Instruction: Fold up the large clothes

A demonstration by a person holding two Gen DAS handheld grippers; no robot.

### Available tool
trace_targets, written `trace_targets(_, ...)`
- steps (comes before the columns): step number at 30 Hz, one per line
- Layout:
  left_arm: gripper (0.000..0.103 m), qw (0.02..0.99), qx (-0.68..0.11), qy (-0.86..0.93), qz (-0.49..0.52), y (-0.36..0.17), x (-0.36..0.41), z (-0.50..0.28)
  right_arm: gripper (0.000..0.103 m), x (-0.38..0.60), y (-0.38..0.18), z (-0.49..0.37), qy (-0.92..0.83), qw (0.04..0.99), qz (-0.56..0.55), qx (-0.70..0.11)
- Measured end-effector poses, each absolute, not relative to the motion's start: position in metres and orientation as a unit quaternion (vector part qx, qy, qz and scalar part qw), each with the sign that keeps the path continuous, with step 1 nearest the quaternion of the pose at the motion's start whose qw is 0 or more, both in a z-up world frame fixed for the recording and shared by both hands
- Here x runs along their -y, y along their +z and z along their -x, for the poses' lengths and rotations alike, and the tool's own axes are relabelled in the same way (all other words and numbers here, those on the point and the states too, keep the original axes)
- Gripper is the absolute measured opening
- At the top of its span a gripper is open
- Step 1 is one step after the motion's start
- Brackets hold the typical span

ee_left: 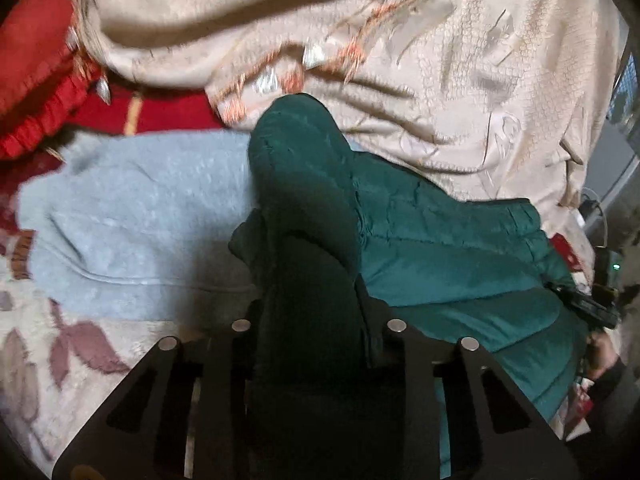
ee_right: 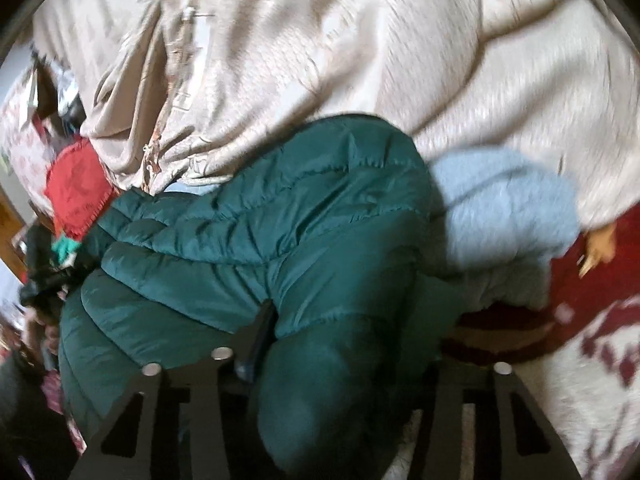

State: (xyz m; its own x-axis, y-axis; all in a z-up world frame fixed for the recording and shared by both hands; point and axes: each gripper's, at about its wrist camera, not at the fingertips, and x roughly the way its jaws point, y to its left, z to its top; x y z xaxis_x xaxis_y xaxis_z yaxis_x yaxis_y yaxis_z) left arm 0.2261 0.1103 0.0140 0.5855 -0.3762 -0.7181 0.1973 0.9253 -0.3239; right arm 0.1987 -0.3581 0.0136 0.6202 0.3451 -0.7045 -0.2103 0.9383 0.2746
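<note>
A dark green quilted puffer jacket [ee_left: 440, 248] lies on a bed. In the left wrist view one fold of it bulges up between the black fingers of my left gripper [ee_left: 312, 292], which is shut on that fold. In the right wrist view the same jacket [ee_right: 240, 232] spreads to the left. A thick bunch of it sits clamped in my right gripper [ee_right: 352, 340], whose right finger is mostly hidden by the fabric. A light blue fleece garment [ee_left: 132, 208] lies under and beside the jacket, and it shows at the right in the right wrist view [ee_right: 500, 208].
A beige embroidered cloth [ee_left: 460, 80] [ee_right: 360, 40] is heaped behind the jacket. A red frilled cushion [ee_left: 36, 80] [ee_right: 76, 188] lies at the side. The bed has a floral cover [ee_left: 60, 352] and a red and white blanket [ee_right: 592, 340]. A hand on a black tool [ee_left: 592, 312] shows at the right edge.
</note>
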Motion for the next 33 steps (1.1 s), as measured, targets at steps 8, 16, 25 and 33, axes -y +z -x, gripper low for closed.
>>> trace_targets(8,0.026,0.898,-0.389,-0.154,0.139,0.055,-0.117,-0.202,0.030,0.348,0.068,-0.168,0.144,0.930,-0.051,-0.334)
trace_targets(16,0.026,0.908,-0.331,-0.180,0.181,0.089,-0.130,-0.159,0.030,0.342,0.126,-0.119,0.144,0.953,-0.023,-0.264)
trace_targets(25,0.026,0.907,-0.302,-0.222,0.193,0.109,-0.127,-0.097,0.030,0.351,0.142,-0.048,0.148,0.960,-0.019,-0.236)
trace_targets(33,0.026,0.904,-0.326,-0.222,0.165,0.099,-0.102,-0.053,0.030,0.365,0.120,-0.009,0.140,0.953,0.002,-0.268)
